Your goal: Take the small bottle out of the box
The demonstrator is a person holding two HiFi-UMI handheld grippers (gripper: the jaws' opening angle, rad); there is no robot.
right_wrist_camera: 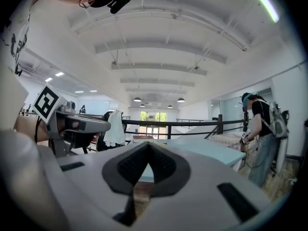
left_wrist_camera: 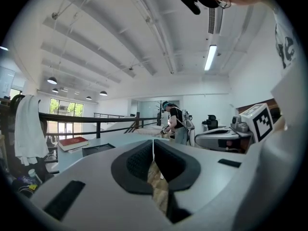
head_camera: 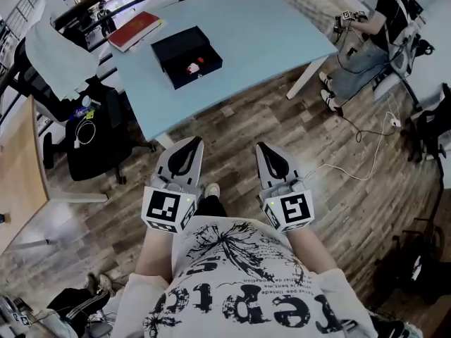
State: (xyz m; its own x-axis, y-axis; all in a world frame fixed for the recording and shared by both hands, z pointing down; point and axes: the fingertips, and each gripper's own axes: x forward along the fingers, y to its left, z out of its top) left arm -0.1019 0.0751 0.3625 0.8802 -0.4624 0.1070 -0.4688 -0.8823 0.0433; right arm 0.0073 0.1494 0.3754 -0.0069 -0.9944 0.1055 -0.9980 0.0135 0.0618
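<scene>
Head view: the open black box [head_camera: 184,53] sits on the blue worktop [head_camera: 261,34] at upper centre-left. The small bottle [head_camera: 193,67] lies inside it, and a red book [head_camera: 135,29] lies nearby. The left hand-held gripper [head_camera: 189,145] and right hand-held gripper [head_camera: 268,150] hang at lower centre, well apart from the box.

Left gripper view: jaws pressed together, nothing between.

Right gripper view: jaws pressed together, nothing between.

Head view: high, steeply down, table [head_camera: 268,27] well ahead | gripper views: low, level, forward | shared: that table
</scene>
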